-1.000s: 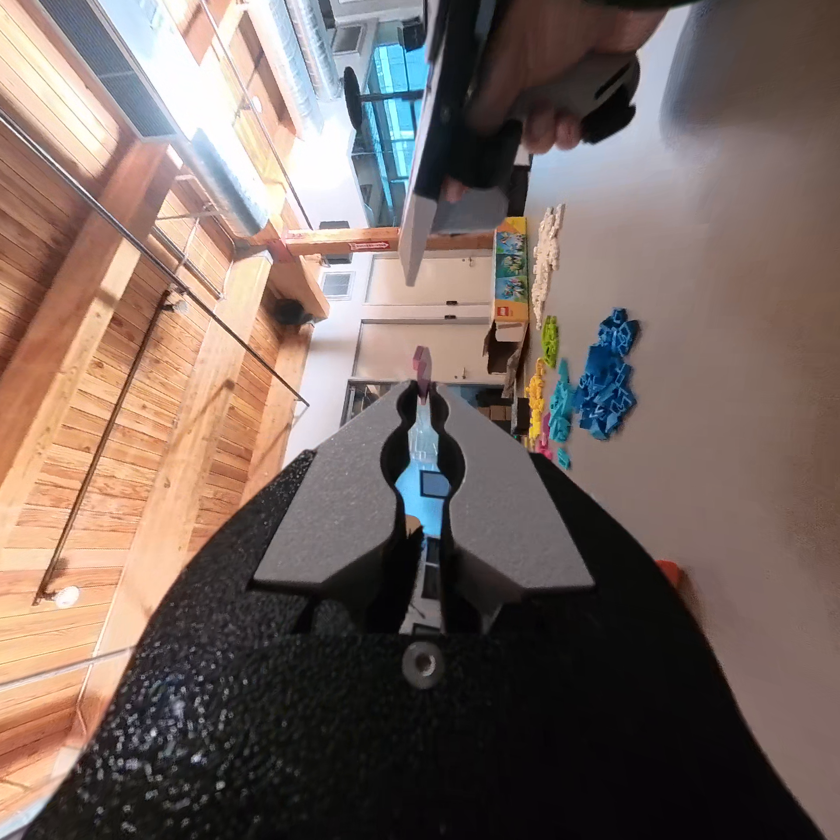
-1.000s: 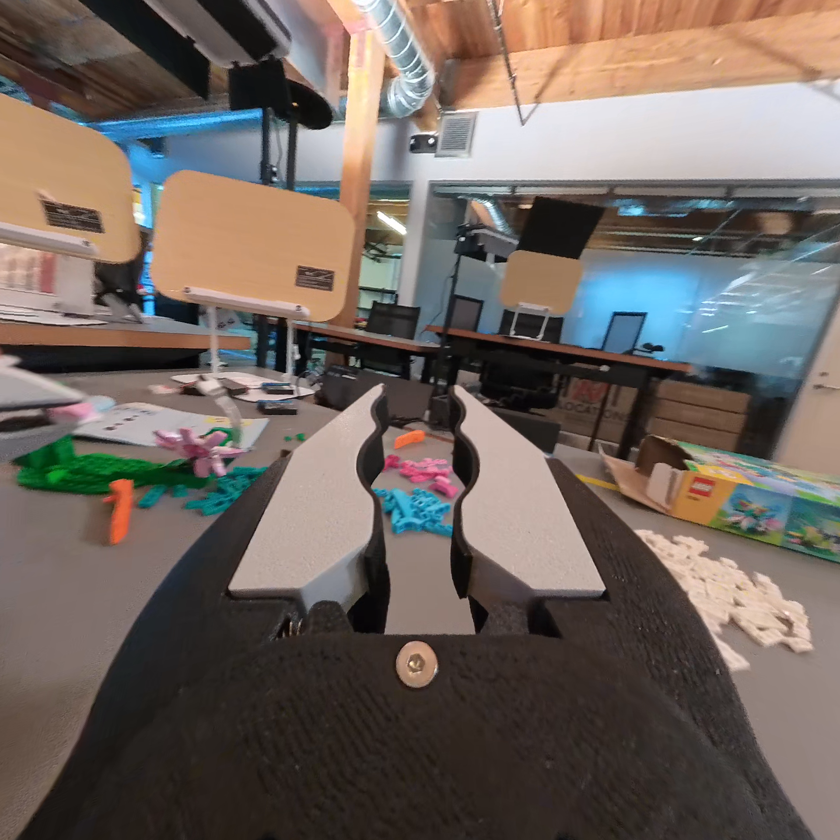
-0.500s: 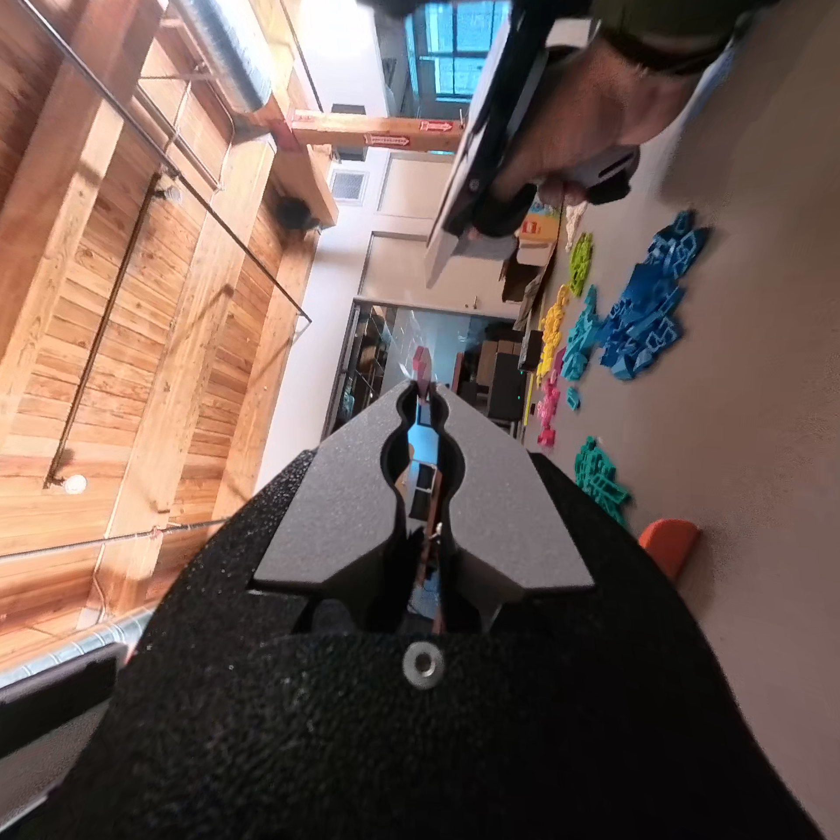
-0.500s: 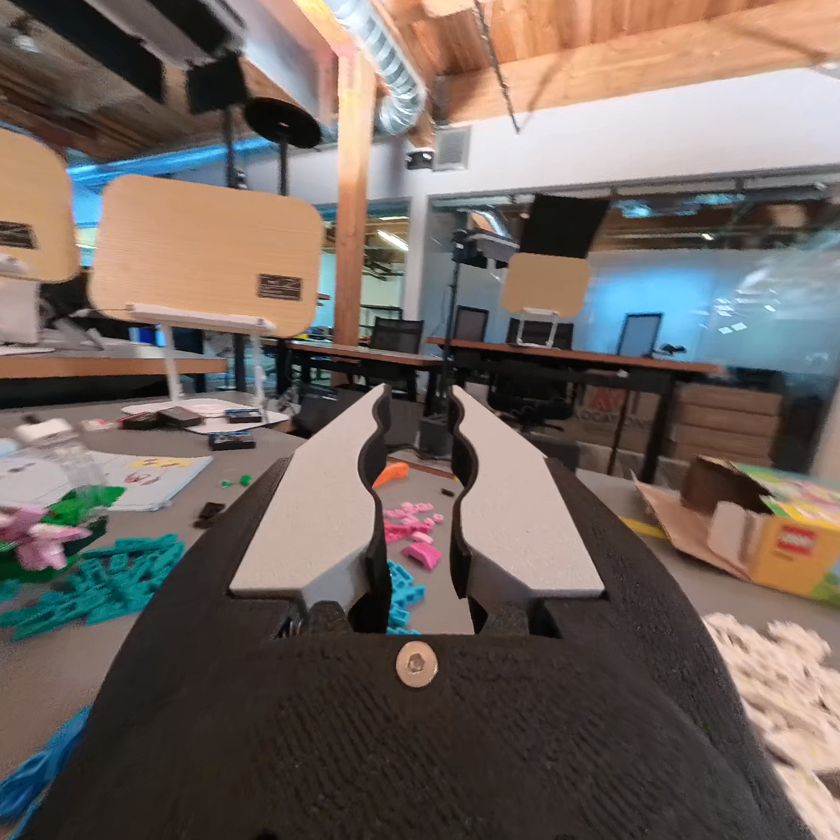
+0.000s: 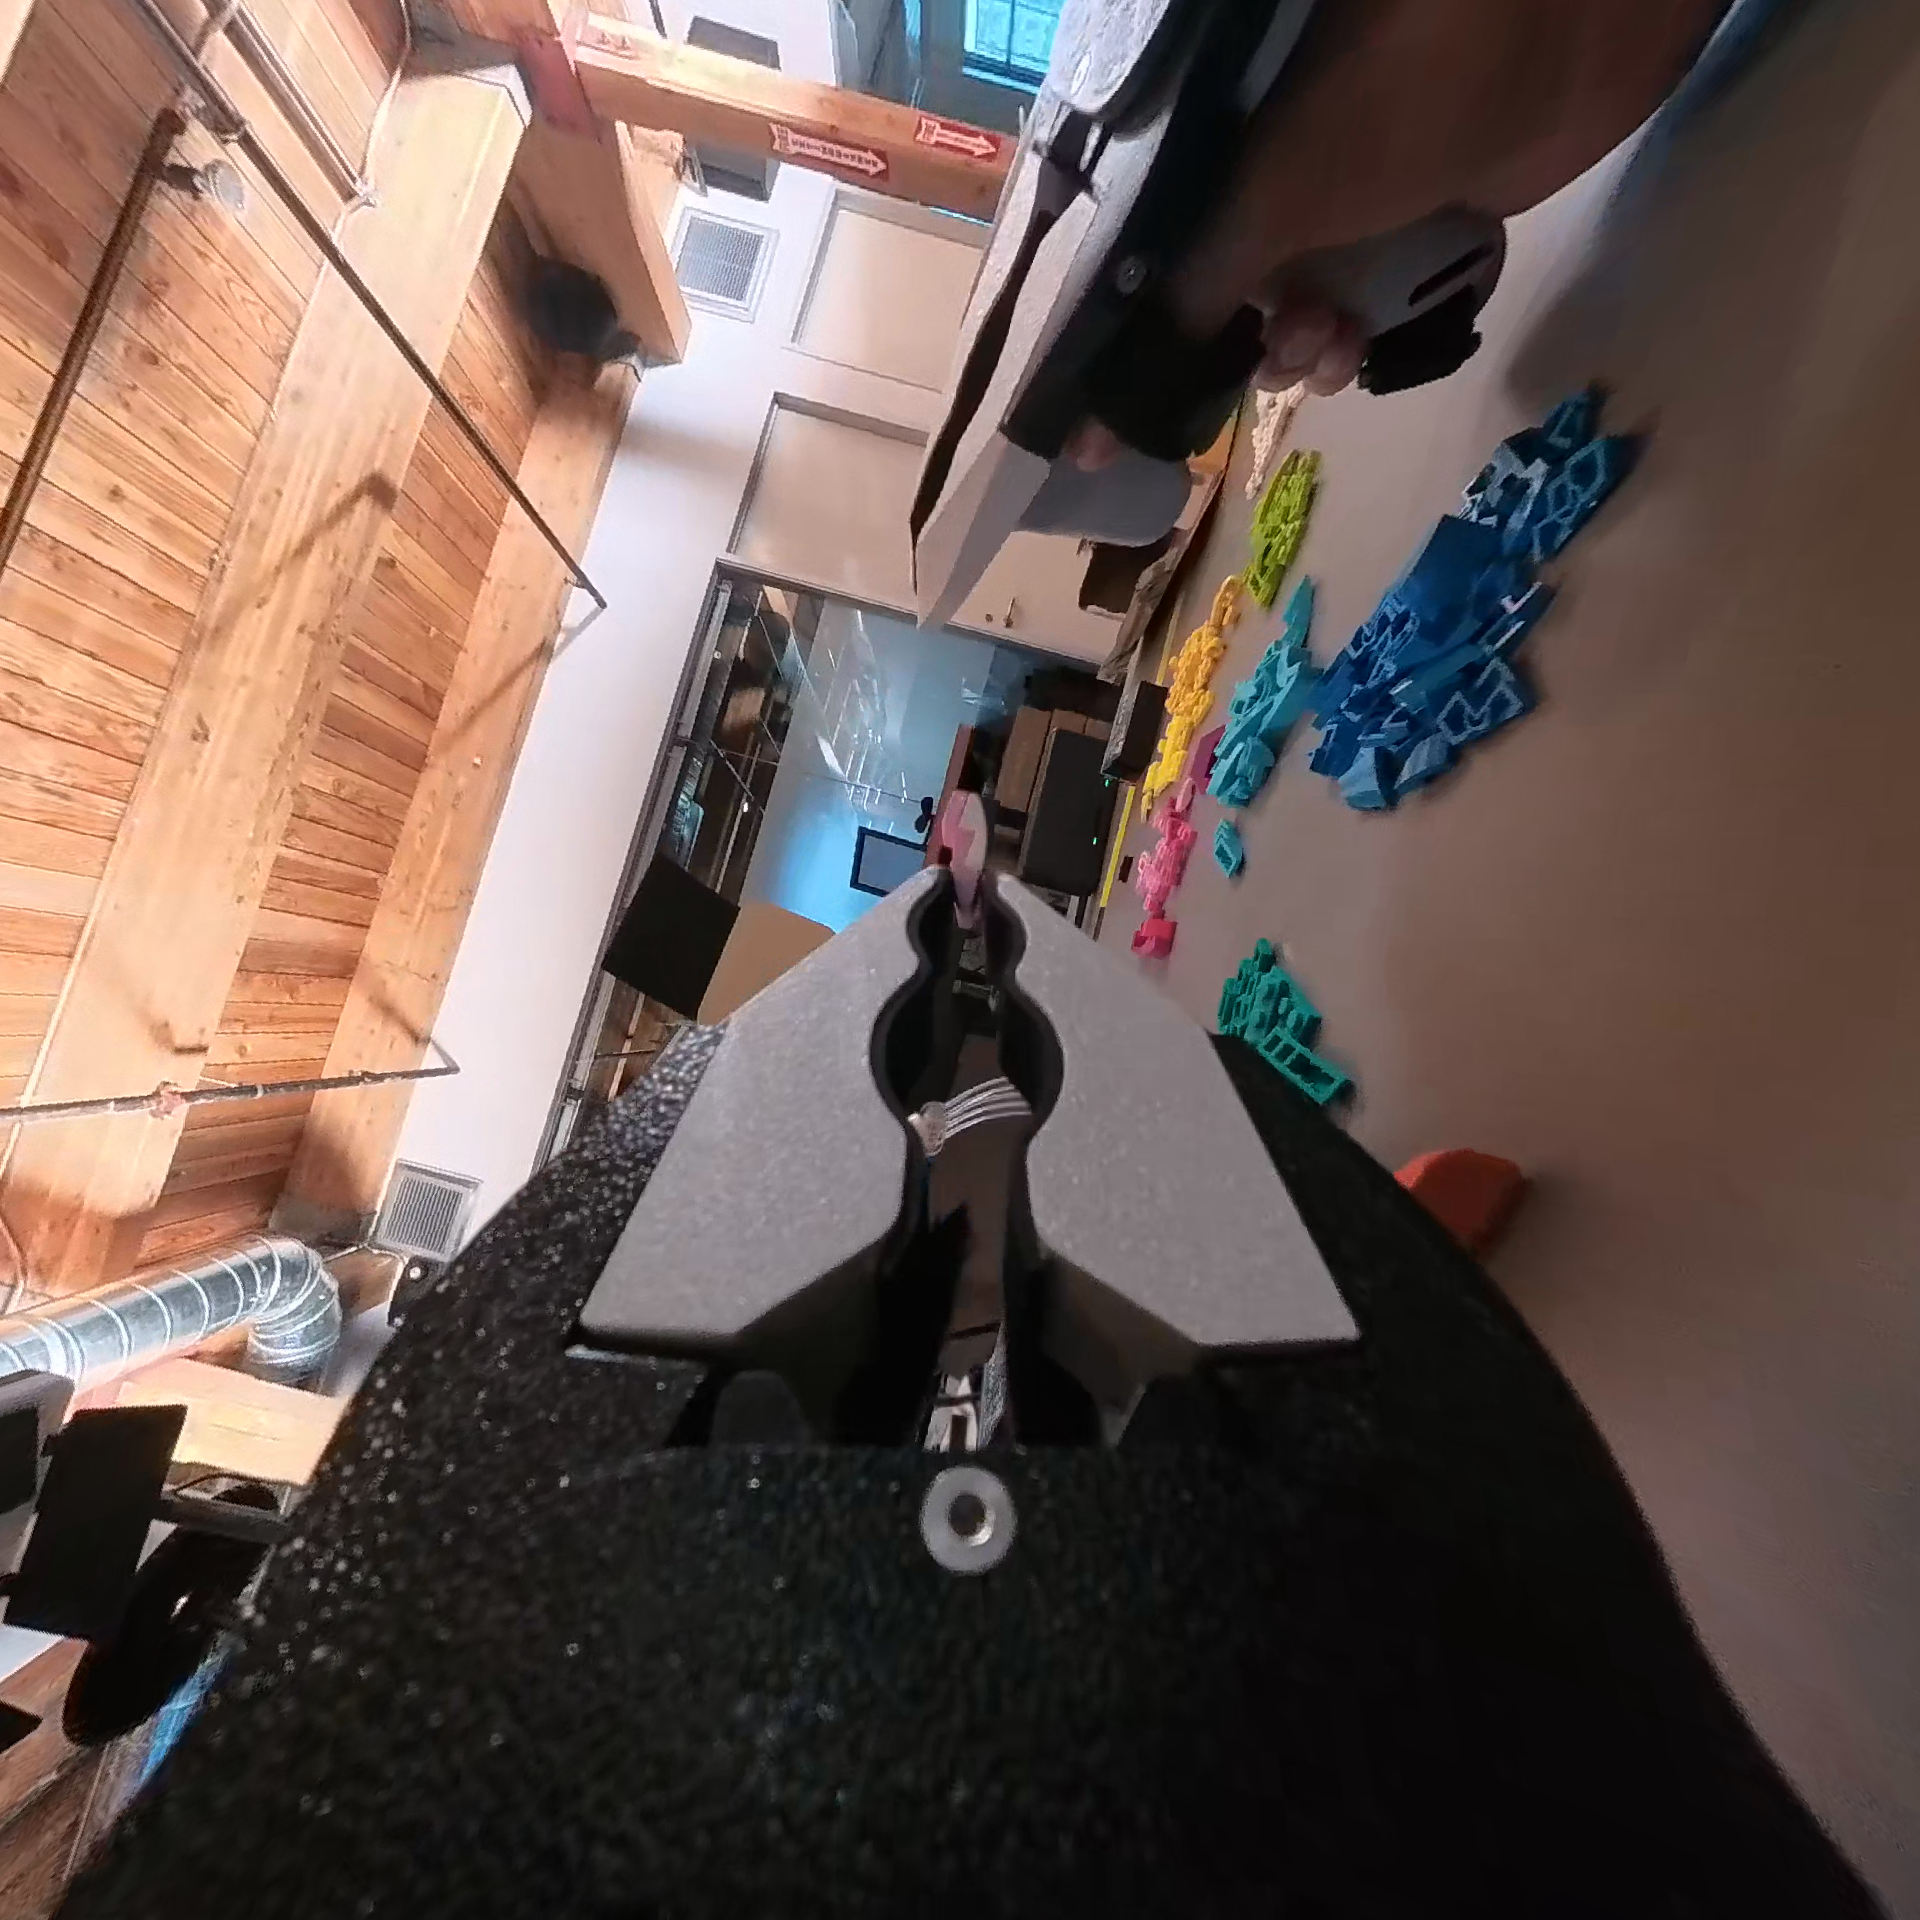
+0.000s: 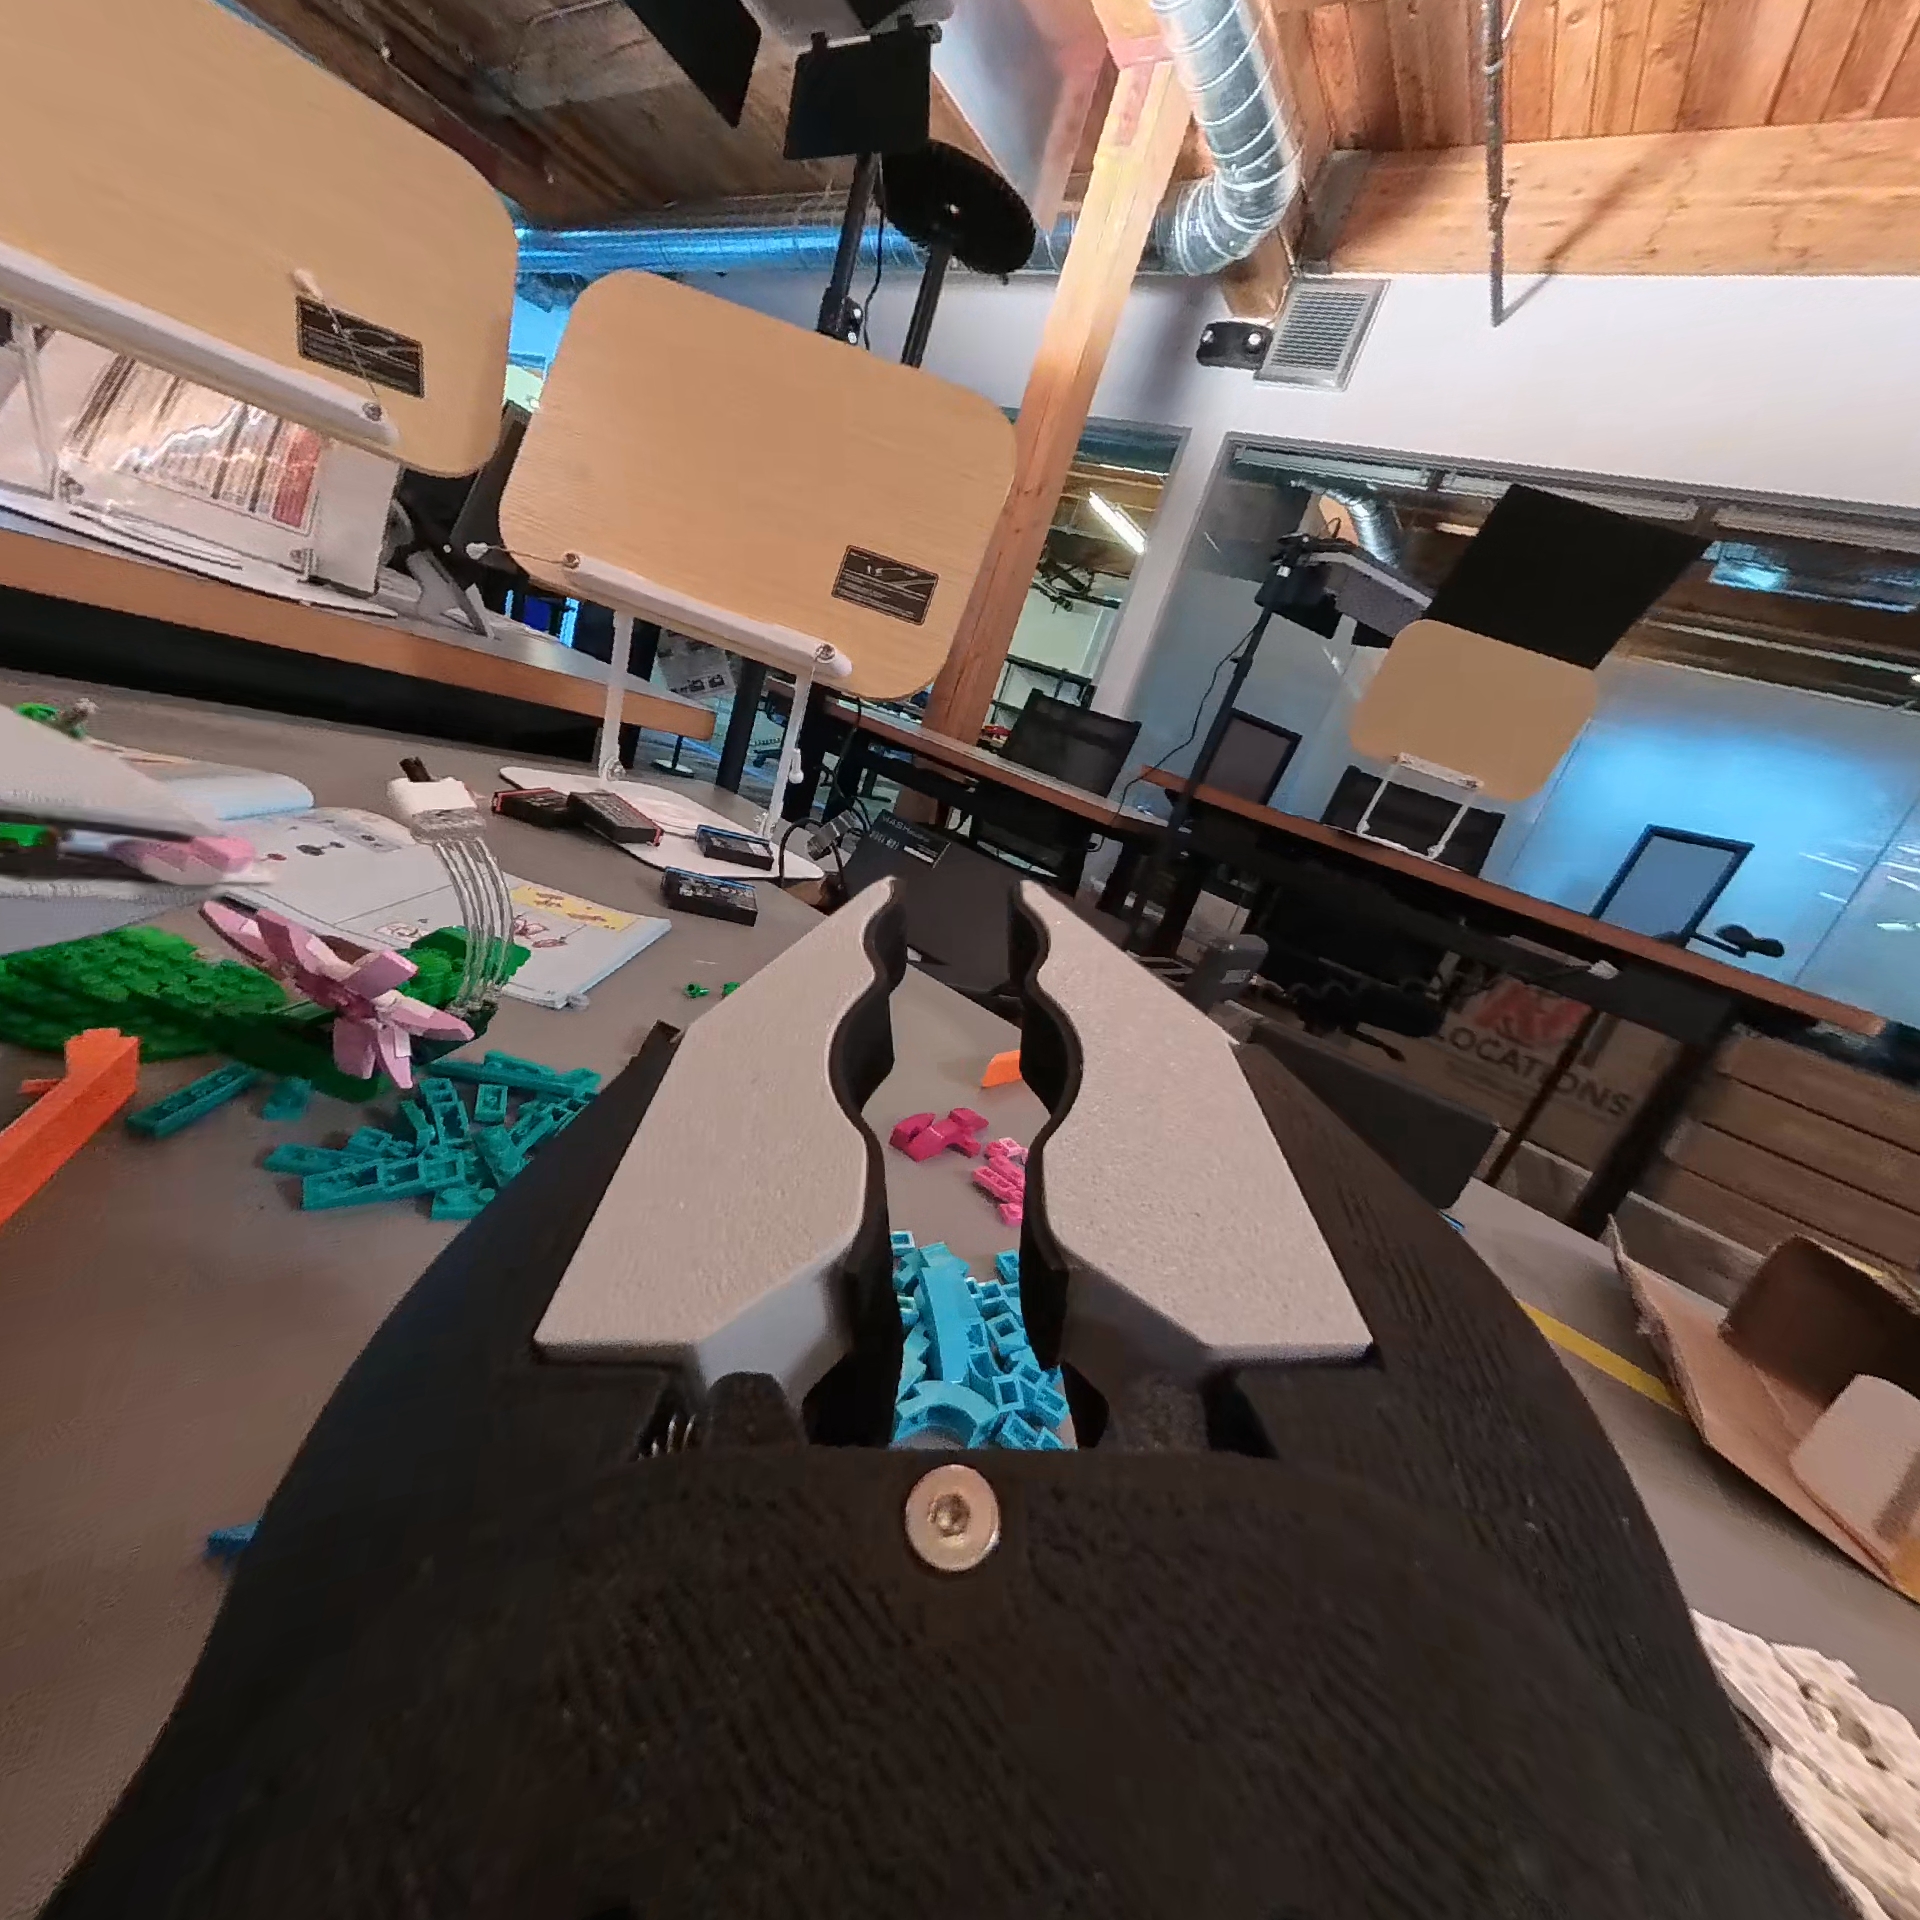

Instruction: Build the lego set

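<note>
My left gripper (image 5: 971, 888) is shut on a small pale pink piece (image 5: 964, 831) that sticks out past its tips, held up in the air beside the table. It also shows at the left edge of the right wrist view (image 6: 125, 842), above a green build (image 6: 135, 987) with a pink flower (image 6: 353, 1003) and a clear stranded piece (image 6: 478, 914). My right gripper (image 6: 956, 909) is open and empty, low over a pile of light blue pieces (image 6: 956, 1340). In the left wrist view a hand holds the right gripper (image 5: 987, 447) above the piles.
Sorted piles lie on the grey table: teal (image 6: 436, 1143), magenta (image 6: 945, 1132), white (image 6: 1818, 1756), blue (image 5: 1455, 665), lime (image 5: 1283, 520), yellow (image 5: 1195, 675). An orange piece (image 6: 62, 1101), an instruction booklet (image 6: 561, 935) and a torn cardboard box (image 6: 1766, 1382) are nearby.
My right gripper has come down and forward over the light blue pile and now tilts. My left gripper has swung round, still holding the pink piece, and the right gripper looms closer to it.
</note>
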### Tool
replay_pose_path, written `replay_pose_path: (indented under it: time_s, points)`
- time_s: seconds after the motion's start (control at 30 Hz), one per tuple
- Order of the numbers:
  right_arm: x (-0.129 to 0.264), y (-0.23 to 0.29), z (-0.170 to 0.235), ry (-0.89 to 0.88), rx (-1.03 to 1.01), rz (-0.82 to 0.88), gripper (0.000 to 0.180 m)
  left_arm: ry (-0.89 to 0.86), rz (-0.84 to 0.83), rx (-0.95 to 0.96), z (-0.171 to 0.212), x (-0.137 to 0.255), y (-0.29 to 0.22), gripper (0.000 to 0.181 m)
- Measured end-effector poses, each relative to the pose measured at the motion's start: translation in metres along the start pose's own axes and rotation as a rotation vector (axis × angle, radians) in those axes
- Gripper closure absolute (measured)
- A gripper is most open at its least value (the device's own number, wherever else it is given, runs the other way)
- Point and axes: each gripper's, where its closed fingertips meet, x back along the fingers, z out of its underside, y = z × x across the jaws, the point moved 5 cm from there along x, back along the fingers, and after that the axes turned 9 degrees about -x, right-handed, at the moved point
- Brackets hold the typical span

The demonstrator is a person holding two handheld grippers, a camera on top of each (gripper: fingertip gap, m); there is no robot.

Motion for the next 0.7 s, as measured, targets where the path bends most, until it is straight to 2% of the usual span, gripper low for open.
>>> replay_pose_path:
  time_s: [0.7]
  points:
    - [-0.0027,0.0065,0.0031,0.015,-0.019,-0.051,0.165,-0.029,0.059,0.006,-0.0042,-0.0013,-0.0091,0.178]
